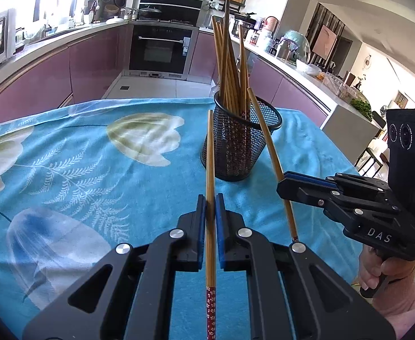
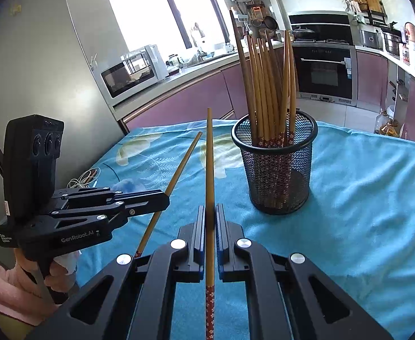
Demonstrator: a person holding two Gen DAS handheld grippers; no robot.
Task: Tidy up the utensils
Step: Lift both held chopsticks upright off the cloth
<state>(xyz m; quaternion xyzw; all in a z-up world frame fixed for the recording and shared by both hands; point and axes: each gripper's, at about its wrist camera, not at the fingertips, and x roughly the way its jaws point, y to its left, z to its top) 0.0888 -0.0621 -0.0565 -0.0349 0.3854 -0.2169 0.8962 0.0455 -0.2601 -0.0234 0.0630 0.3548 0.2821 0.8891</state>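
1. Left gripper [image 1: 210,212]: matte black frame with triangular cutouts, blue pads, silver round screws, "GenRobot.AI" lettering.
2. Right gripper [image 2: 210,221]: same build, white "DAS" marking, black block carrying three round lenses.
3. Right hand [image 1: 373,272]: bare skin, pink sleeve.

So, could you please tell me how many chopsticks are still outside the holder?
2: one bamboo chopstick clamped in the left gripper, another in the right gripper. Both are above the blue cloth, beside the black mesh holder. None seen lying loose.
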